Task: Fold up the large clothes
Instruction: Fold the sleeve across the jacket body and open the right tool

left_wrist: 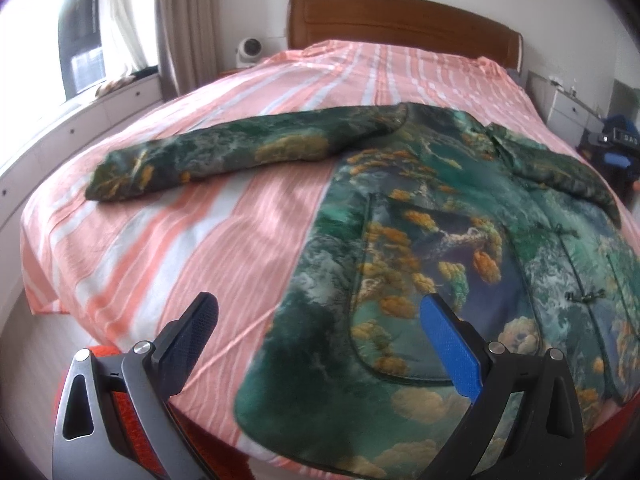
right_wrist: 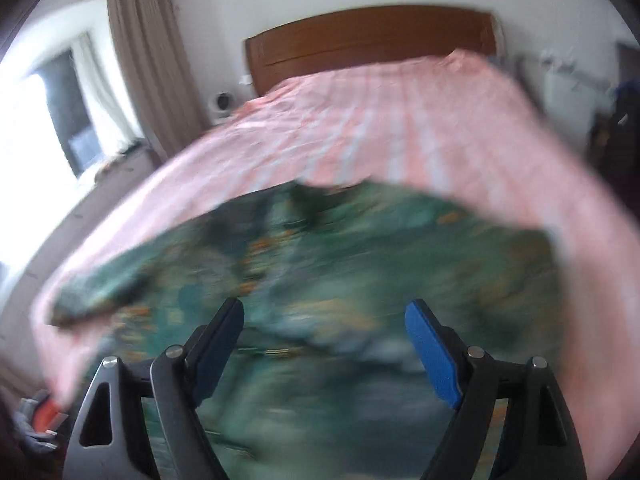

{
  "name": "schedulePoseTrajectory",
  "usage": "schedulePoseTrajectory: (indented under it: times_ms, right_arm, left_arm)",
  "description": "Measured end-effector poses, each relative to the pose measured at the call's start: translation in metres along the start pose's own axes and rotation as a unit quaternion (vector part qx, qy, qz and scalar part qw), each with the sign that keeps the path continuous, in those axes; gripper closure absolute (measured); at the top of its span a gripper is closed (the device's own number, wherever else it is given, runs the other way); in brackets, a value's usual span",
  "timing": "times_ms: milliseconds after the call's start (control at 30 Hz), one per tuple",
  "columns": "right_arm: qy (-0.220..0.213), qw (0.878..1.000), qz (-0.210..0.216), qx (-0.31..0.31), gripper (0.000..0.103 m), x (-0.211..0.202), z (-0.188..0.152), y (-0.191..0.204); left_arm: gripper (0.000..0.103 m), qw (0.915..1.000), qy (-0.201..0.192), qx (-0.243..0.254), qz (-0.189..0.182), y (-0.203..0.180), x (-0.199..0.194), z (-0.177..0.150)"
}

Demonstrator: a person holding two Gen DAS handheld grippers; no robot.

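Note:
A large green padded jacket (left_wrist: 420, 248) with orange and gold floral print lies front up on the bed. Its left sleeve (left_wrist: 224, 156) stretches out to the left; the other sleeve (left_wrist: 560, 176) is folded across the chest. My left gripper (left_wrist: 320, 312) is open and empty, above the jacket's lower left hem. In the right wrist view the jacket (right_wrist: 320, 264) is motion-blurred; my right gripper (right_wrist: 326, 316) is open and empty above its lower part.
The bed carries a pink and white striped sheet (left_wrist: 200, 256) and has a wooden headboard (left_wrist: 400, 20). A small white fan (left_wrist: 248, 50) stands by the curtain (left_wrist: 180, 20). A white cabinet (left_wrist: 568, 108) and dark bags stand at the right. Something red-orange (left_wrist: 124, 400) lies below the bed's near edge.

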State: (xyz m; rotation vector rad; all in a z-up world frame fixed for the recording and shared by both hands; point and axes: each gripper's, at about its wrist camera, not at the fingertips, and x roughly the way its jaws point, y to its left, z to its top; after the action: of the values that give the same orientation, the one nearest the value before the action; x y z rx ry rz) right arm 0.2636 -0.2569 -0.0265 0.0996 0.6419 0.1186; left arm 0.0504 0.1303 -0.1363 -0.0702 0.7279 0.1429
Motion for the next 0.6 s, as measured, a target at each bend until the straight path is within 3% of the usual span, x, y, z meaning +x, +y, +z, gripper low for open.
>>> schedulePoseTrajectory:
  times_ms: [133, 233, 300, 367, 500, 600]
  right_arm:
    - [0.073, 0.993, -0.089, 0.008, 0.02, 0.037, -0.003, -0.047]
    - [0.141, 0.985, -0.096, 0.026, 0.019, 0.079, -0.03, -0.065]
    - [0.102, 0.987, -0.125, 0.003, 0.019, 0.076, -0.038, -0.051]
    - [0.07, 0.99, -0.123, 0.003, 0.019, 0.058, -0.037, -0.037]
    - [0.023, 0.997, -0.07, -0.004, 0.019, 0.001, -0.044, -0.001]
    - [-0.001, 0.999, -0.035, -0.04, 0.018, -0.049, -0.072, 0.041]
  left_arm:
    - [0.002, 0.9998, 0.004, 0.022, 0.003, -0.009, 0.001, -0.004]
    - [0.002, 0.9994, 0.009, 0.033, 0.005, -0.013, 0.002, -0.007]
    - [0.002, 0.9993, 0.006, 0.035, 0.007, -0.013, -0.001, -0.008]
    - [0.002, 0.9995, 0.0, 0.031, 0.003, -0.012, -0.003, -0.007]
    - [0.002, 0.9994, -0.003, 0.032, -0.008, -0.013, -0.004, -0.004]
    - [0.002, 0.9992, -0.005, 0.033, -0.022, -0.013, -0.009, -0.005]
